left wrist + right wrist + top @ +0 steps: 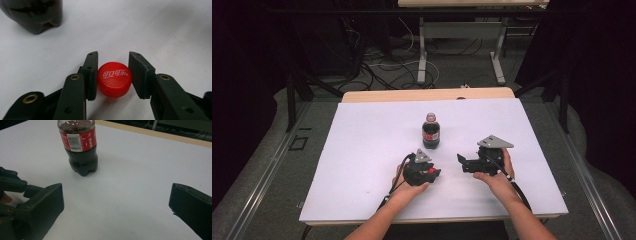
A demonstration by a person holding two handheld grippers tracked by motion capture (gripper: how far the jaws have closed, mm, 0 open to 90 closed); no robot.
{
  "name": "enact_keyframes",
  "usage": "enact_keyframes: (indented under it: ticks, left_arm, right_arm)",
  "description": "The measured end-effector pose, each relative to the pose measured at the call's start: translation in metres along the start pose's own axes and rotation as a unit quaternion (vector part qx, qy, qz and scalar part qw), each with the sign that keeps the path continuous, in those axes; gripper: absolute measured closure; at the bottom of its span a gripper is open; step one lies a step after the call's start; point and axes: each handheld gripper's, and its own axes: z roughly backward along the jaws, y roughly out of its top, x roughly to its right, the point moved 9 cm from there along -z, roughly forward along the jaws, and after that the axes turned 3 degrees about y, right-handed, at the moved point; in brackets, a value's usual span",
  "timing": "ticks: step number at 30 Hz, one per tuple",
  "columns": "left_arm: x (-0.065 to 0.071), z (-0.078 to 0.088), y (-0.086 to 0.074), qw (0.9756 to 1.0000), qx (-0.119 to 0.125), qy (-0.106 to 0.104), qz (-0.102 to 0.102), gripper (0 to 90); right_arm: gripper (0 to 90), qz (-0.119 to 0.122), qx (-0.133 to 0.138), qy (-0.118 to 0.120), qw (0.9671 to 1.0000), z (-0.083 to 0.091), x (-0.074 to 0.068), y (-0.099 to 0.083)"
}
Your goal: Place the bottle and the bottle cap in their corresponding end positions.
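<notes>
A: Where's the cap (114,78)?

B: Red, white lettering on top, clamped btwn the jaws of the left gripper (113,75). Both pads press its ribbed sides. It sits low over the white table (362,150); from the left gripper view I can't tell whether it touches the surface.

A: And from the high view?

B: Left gripper (431,172) is in the person's left hand, near the front edge, w/ a speck of red at its tip. Cola bottle (431,131) stands upright beyond it, mid-table, no cap on its neck.

A: Right side?

B: Right gripper (460,159) is held level, pointing toward the left one, the two close but apart. In the right gripper view its jaws stand wide, nothing btwn them; the bottle (79,146) is ahead, well clear of both pads.
</notes>
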Motion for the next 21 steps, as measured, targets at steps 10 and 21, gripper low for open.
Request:
enact_keyframes:
  ticks: [10,21]
  left_arm:
    - [0.000,0.002,0.000,1.0000,0.006,-0.003,0.001,52.7]
    - [-0.032,0.048,0.013,0.9980,0.049,0.019,0.037,32.7]
  right_arm:
    - [0.0,-0.012,0.013,0.005,0.9998,0.005,0.001,0.000]
    - [0.0,-0.011,0.009,0.002,0.9999,0.007,0.003,-0.003]
